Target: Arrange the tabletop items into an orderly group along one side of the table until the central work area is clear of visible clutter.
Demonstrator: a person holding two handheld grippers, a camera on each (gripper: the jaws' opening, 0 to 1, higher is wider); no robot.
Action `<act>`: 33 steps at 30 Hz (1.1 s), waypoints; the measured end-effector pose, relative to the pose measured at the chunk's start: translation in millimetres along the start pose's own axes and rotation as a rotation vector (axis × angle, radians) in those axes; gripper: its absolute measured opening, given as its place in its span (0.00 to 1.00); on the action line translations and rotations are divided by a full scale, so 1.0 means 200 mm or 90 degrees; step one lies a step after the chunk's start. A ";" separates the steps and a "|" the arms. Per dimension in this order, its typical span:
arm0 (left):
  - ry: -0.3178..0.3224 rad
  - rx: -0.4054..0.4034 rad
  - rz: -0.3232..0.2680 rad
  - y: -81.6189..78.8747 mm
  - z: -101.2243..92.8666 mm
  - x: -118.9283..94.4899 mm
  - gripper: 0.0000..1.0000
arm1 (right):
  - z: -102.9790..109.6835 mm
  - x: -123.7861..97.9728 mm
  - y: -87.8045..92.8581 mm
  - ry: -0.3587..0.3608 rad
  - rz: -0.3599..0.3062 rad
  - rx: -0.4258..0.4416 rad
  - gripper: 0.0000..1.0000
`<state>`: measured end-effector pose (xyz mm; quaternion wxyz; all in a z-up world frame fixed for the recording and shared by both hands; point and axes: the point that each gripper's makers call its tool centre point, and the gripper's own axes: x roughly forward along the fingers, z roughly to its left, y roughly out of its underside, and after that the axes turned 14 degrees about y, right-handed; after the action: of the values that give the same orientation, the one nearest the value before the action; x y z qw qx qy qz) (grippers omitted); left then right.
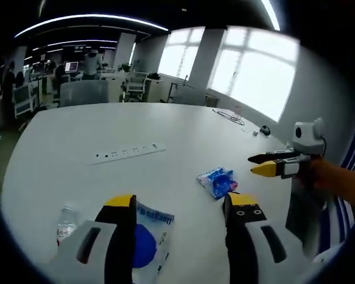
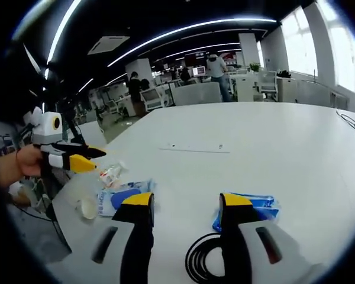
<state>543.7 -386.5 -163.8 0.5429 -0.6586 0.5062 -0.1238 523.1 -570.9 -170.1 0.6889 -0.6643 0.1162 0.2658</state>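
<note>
In the left gripper view, a blue-and-white packet [image 1: 149, 231] lay partly hidden behind the left gripper [image 1: 181, 208]'s near finger, its printed lettering too small to read. A clear plastic bottle [image 1: 65, 222] was part-covered by the same gripper's body. Cables [image 1: 229, 116] at the far edge of the surface [image 1: 77, 136] were too small to make out.

In the right gripper view, a coiled black cable [image 2: 202, 258] was cut off by the picture's lower edge and partly masked by the right gripper [image 2: 185, 204]. A blue packet [image 2: 257, 204] sat half behind one finger. People in the distant office were too blurred to make out.
</note>
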 end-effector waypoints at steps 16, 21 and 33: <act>-0.061 -0.029 -0.009 0.11 0.11 -0.26 0.61 | 0.17 0.03 -0.02 -0.054 0.000 -0.028 0.44; -0.086 -0.040 -0.002 0.17 0.17 -0.34 0.61 | 0.23 0.07 0.00 -0.072 0.008 -0.036 0.44; -0.129 -0.078 0.002 0.30 0.23 -0.43 0.61 | 0.37 0.17 -0.01 -0.119 0.016 -0.058 0.44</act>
<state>505.7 -283.9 -198.2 0.5504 -0.6988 0.4561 -0.0248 537.8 -490.5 -178.8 0.6626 -0.6655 0.0472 0.3403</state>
